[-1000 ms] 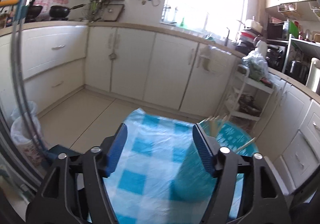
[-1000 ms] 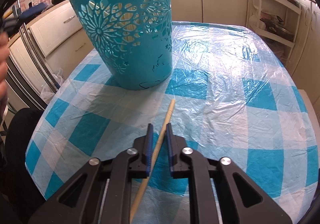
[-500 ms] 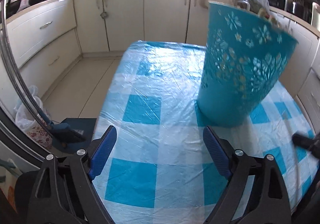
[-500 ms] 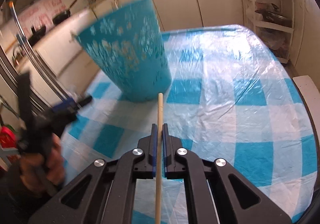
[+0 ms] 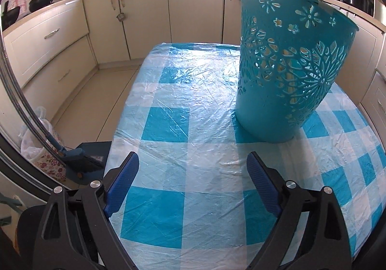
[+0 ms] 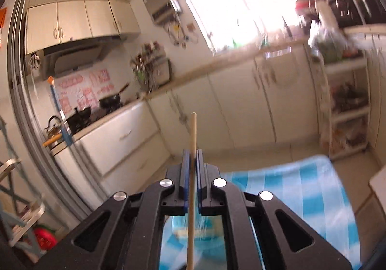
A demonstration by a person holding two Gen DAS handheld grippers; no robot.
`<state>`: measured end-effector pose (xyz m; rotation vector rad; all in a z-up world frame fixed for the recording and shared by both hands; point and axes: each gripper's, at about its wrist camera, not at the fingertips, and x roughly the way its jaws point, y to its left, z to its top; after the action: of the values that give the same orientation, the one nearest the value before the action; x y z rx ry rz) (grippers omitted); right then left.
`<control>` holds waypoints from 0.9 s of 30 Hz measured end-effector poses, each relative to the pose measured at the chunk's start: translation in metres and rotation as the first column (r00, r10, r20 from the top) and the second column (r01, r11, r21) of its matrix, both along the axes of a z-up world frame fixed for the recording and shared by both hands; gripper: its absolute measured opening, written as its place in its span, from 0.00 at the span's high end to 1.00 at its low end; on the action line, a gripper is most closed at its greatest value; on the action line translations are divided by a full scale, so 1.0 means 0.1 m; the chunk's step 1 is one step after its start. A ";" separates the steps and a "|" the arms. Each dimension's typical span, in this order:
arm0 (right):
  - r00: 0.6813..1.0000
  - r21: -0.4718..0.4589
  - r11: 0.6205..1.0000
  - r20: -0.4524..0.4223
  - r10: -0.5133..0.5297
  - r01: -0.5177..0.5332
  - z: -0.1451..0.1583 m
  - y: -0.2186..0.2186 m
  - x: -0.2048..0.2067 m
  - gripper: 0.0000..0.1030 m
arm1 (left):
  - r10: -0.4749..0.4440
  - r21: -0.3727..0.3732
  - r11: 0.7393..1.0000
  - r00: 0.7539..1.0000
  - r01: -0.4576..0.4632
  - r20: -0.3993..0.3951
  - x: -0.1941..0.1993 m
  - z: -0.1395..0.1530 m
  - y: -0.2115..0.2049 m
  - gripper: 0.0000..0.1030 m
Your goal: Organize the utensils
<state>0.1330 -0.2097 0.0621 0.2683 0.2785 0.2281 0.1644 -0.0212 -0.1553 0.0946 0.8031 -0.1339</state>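
Two grippers — the left gripper spread wide above crinkled blue-checked plastic tablecloth with bare cloth ahead, the right gripper pinching one round wooden chopstick in the air — and one perforated teal basket standing near the cloth's right edge, wooden sticks inside.

left gripper | right gripper — black frames, blue pads, silver screws — right blurry, seemingly alike

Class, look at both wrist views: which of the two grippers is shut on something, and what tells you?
The right gripper: its blue pads are pressed against a wooden chopstick. The left gripper is spread wide over the checked tablecloth, holding nothing.
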 end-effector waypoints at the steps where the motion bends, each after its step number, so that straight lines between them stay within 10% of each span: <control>1: 0.999 -0.013 1.000 0.022 -0.028 0.028 -0.01 0.04 0.09 0.94 | 0.000 0.001 1.000 1.000 0.000 0.000 0.00 0.00 0.00 0.15; 17: 0.996 -0.165 0.984 -0.048 -0.079 0.070 -0.61 0.17 0.31 0.93 | -0.006 0.003 1.000 1.000 0.006 -0.005 0.01 -0.02 -0.02 0.14; 22: 0.995 -0.134 0.989 -0.076 -0.070 0.059 -0.63 0.07 -0.04 0.78 | -0.007 0.014 1.000 1.000 0.006 0.011 -0.03 0.02 -0.03 0.14; 27: 0.979 -0.130 0.987 -0.167 -0.116 0.095 -0.72 -0.07 -0.48 0.36 | -0.011 -0.002 1.000 0.999 0.011 0.032 -0.14 0.20 -0.03 0.14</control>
<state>0.0846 -0.2168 -0.0096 0.1816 0.4492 0.0817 0.1505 -0.0241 -0.1349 0.0990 0.7710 -0.1433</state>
